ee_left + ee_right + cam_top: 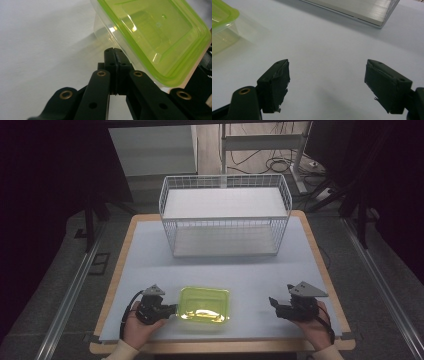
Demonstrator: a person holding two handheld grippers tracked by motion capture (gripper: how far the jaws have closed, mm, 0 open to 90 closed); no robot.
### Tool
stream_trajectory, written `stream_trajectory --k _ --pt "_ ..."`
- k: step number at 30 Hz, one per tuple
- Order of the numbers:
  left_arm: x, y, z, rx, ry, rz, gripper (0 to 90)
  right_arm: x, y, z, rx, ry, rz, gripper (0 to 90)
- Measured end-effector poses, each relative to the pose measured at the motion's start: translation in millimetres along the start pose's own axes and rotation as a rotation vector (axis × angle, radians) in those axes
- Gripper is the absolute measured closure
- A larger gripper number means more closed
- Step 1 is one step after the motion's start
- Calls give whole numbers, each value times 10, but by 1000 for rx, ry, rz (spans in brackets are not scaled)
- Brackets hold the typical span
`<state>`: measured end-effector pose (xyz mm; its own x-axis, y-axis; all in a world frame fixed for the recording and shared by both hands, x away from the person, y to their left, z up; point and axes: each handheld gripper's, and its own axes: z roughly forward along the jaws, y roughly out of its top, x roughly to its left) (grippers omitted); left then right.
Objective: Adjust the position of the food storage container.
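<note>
A clear plastic container (pixel 204 305) with a translucent lime-green lid lies flat on the table (pixel 150 255), close to the near edge and a little left of its middle. It is rectangular with rounded corners, its long sides running along the near edge, and the lid is seated on top (a shallow raised panel shows in it). In the left gripper view the container (pixel 155 37) has a thick green rim over a colourless body, through which the pale surface shows. A white wire basket (pixel 225 215) with two solid shelf panels stands upright at the far edge, centred, well apart from the container.
</note>
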<state>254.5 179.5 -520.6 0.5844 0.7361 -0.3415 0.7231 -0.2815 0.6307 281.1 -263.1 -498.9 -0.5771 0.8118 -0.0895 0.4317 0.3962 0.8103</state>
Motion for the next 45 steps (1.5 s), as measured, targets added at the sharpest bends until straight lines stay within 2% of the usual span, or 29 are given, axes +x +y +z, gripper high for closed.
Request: stream_trajectory --k 18,25,29,30,34,37,38,45 --pt "-242 198 321 30 -23 19 898 16 3 7 2 5 4 204" --pt "-340 219 421 53 -35 40 897 9 4 1 -2 3 2 204" --pt "-355 224 451 50 -38 33 897 13 4 4 0 6 0 204" --pt "-349 221 450 56 -38 39 896 15 4 3 0 6 0 204" --pt "-285 202 411 51 -37 21 896 10 5 -5 -5 4 2 204" --pt "-214 183 332 17 -33 -9 896 6 5 -8 -6 4 0 204" --pt "-169 172 264 -8 -31 -28 894 7 8 -12 -9 6 2 204" --pt "-46 131 76 -65 -23 -65 880 11 14 -21 -18 20 11 203"
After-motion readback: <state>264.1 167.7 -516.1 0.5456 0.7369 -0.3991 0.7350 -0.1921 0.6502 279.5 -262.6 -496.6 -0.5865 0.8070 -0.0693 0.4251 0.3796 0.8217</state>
